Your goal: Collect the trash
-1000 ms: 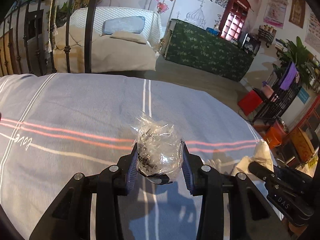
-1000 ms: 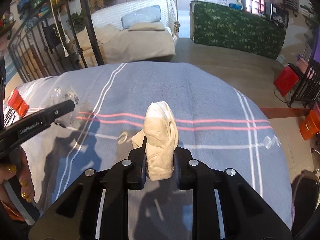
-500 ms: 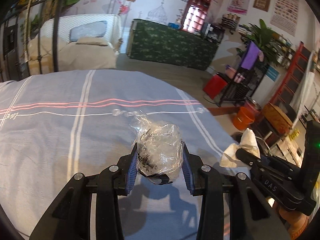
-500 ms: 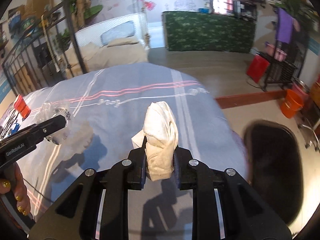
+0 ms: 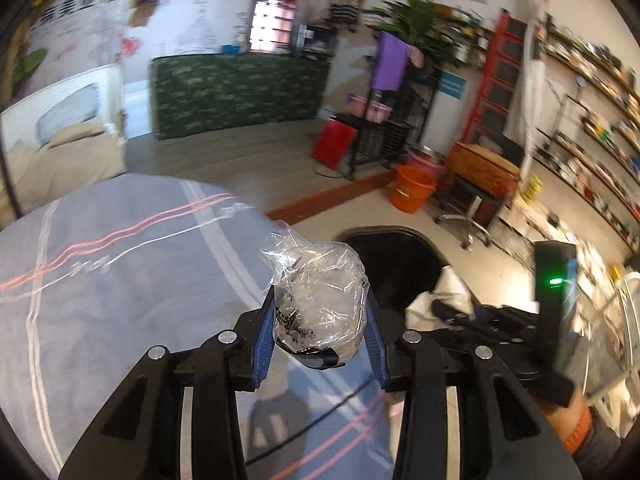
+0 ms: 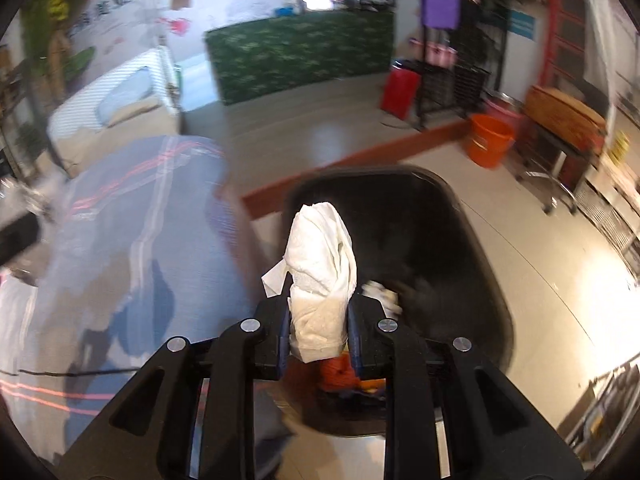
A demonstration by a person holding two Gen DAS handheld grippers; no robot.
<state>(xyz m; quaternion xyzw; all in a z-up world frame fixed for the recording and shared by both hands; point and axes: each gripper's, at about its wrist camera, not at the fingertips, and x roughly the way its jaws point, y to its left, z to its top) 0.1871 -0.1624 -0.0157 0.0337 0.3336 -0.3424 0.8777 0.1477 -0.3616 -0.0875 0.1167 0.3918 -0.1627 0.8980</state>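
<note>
My left gripper (image 5: 318, 322) is shut on a crumpled clear plastic wrapper (image 5: 316, 300) and holds it above the right edge of the grey striped bed cover (image 5: 120, 272). My right gripper (image 6: 318, 320) is shut on a wad of white tissue paper (image 6: 322, 276) and holds it over the open black trash bin (image 6: 452, 240). The bin has some trash in it (image 6: 380, 294). In the left wrist view the bin (image 5: 396, 260) lies beyond the bed edge, with my right gripper (image 5: 452, 308) and its tissue over it.
An orange bucket (image 6: 490, 140) and a red bin (image 6: 400, 88) stand on the floor beyond the trash bin. A black rack (image 5: 392, 136), a wooden box on a stand (image 5: 480, 168) and wall shelves (image 5: 592, 128) are at right. A green-covered counter (image 5: 236, 92) is at the back.
Both grippers have swung right, off the bed toward the black bin. The right gripper with the tissue is now over the bin's opening. Both grips are unchanged.
</note>
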